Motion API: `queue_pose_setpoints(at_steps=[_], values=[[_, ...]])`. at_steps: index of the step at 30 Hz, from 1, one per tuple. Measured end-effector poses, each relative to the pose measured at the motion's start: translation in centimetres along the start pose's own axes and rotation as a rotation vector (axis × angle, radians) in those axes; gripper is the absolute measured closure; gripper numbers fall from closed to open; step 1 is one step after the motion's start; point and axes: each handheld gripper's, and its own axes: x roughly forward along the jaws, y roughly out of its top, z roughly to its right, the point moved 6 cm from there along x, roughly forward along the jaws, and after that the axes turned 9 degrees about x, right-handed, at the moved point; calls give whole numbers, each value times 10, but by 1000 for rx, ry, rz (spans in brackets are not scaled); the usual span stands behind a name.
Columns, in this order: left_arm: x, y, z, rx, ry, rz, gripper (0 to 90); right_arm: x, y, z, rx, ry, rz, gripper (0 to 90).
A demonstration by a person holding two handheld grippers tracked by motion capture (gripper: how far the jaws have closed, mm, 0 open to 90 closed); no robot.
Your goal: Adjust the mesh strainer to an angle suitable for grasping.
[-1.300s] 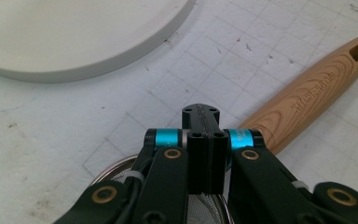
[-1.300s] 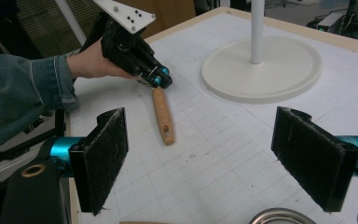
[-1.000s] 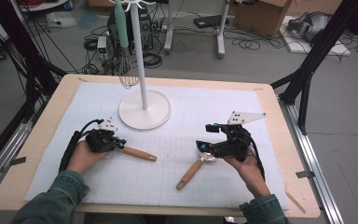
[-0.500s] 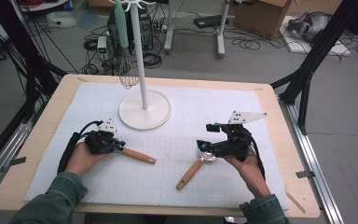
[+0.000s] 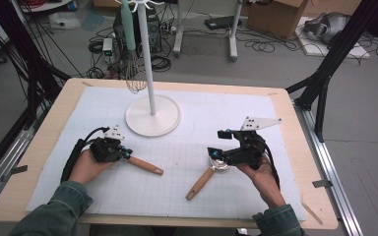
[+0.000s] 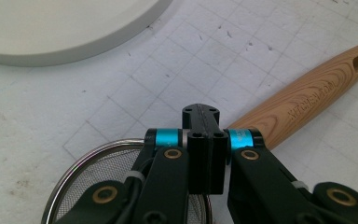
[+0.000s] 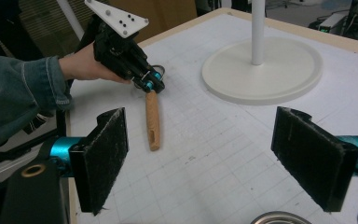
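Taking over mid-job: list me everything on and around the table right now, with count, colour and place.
table: one, light wood, under everything
mat: one, white with a grid, covers the tabletop
stand: one, white, round base and pole, far centre-left of the mat
whisk: one, metal wires, green handle, hangs from the stand
left strainer: one, metal mesh, wooden handle, lies near left on the mat
right strainer: one, metal bowl, wooden handle, lies near centre-right
left gripper: one, black, jaws closed at the left strainer's neck
right gripper: one, black, jaws wide open above the right strainer's bowl
hands: two, left hand and right hand, green sleeves, near edge
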Motion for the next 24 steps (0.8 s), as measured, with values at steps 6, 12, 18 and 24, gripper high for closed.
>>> queue_pose_setpoints(at_steps=[6,12,18,24], values=[[-6,5,-3,28,4,27,895,0,0,1,7,3,-2,176],[-5,10,-3,57,-4,11,895,2,-1,1,3,6,-8,177],[-5,10,-3,70,-8,4,895,0,0,1,8,6,-5,177],[0,5,-5,67,-14,-22,895,0,0,1,8,9,-4,176]])
